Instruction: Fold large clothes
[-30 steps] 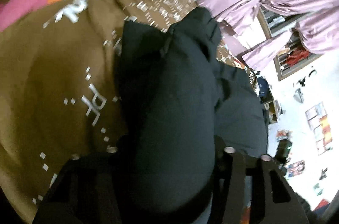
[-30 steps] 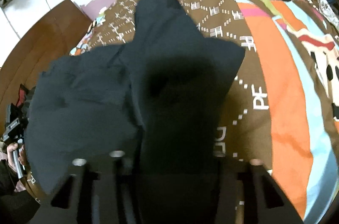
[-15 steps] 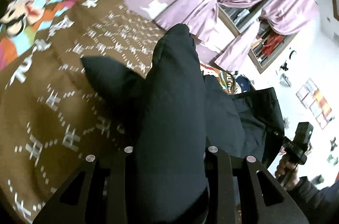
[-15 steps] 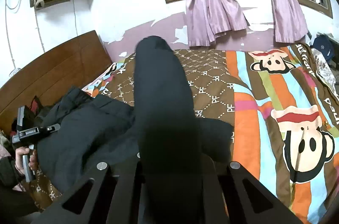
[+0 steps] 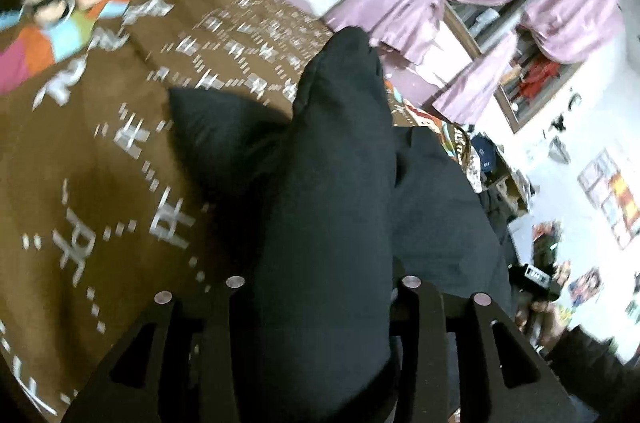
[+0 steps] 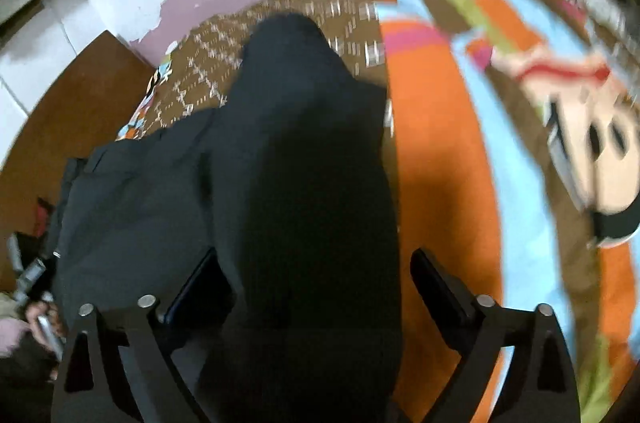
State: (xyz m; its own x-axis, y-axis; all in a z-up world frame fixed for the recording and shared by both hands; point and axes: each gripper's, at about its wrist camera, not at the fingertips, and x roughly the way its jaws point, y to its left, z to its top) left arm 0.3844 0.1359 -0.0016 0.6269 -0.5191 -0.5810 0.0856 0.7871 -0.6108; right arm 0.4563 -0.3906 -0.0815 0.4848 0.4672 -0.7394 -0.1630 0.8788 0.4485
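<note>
Both grippers are clamped on bunches of the dark garment (image 5: 332,223), left gripper (image 5: 320,307) and right gripper (image 6: 316,287), with the rest draped on the bed (image 6: 440,183). I'd keep the two ends level and taut so the fold lands straight.

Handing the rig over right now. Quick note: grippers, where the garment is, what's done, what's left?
Left gripper: shut on the dark garment.
Right gripper: jaws look spread, cloth bunched between them; grip uncertain.
Garment: held up over the patterned bedspread, the rest trailing on the bed toward the wooden headboard.
Done: both ends picked up.
Left: lay it flat, then make the folds.
</note>
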